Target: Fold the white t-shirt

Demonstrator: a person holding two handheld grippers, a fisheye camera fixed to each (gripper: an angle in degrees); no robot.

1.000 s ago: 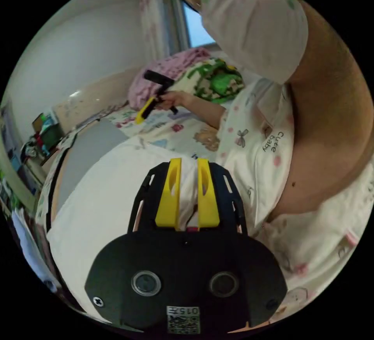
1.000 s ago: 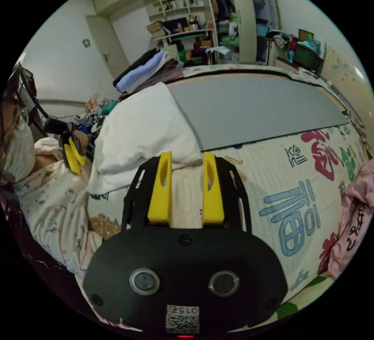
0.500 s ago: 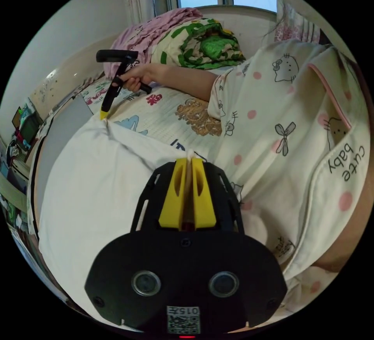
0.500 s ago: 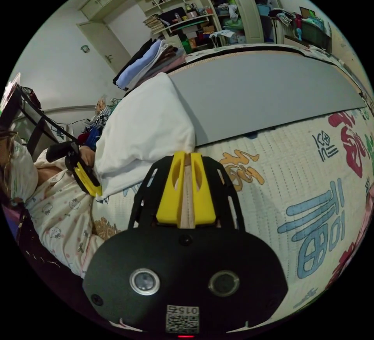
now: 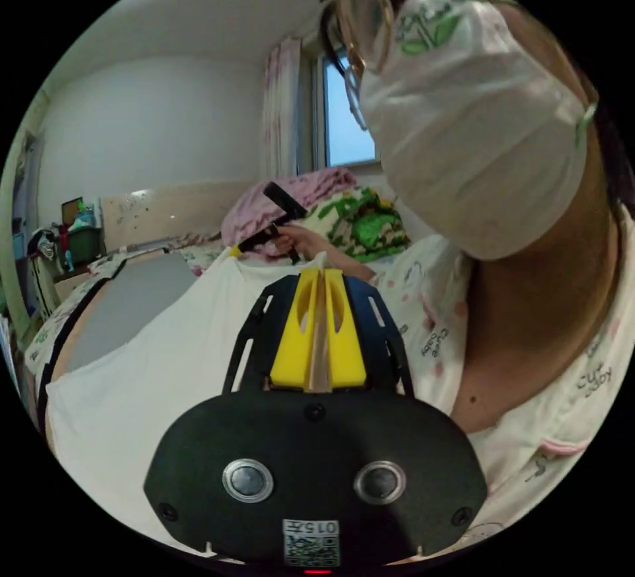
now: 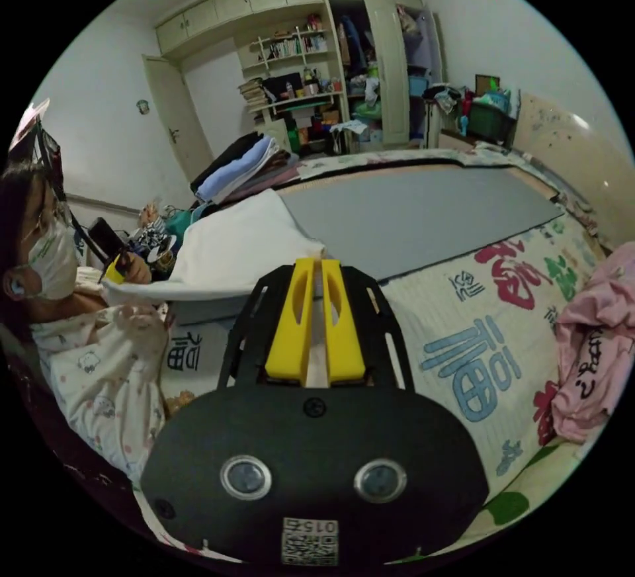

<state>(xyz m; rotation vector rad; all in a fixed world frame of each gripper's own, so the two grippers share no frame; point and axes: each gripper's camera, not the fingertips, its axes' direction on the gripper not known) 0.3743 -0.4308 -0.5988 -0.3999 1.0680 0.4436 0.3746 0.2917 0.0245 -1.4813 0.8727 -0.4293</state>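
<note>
While both tools pinch the white t-shirt (image 6: 245, 246), a grey mat (image 6: 423, 213) covers the bed (image 6: 476, 352).

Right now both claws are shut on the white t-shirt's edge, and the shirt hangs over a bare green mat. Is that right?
Not quite: the mat is grey, not green, as the right gripper view shows. The rest holds: the left claw and right claw are each shut on the white t-shirt.
</note>
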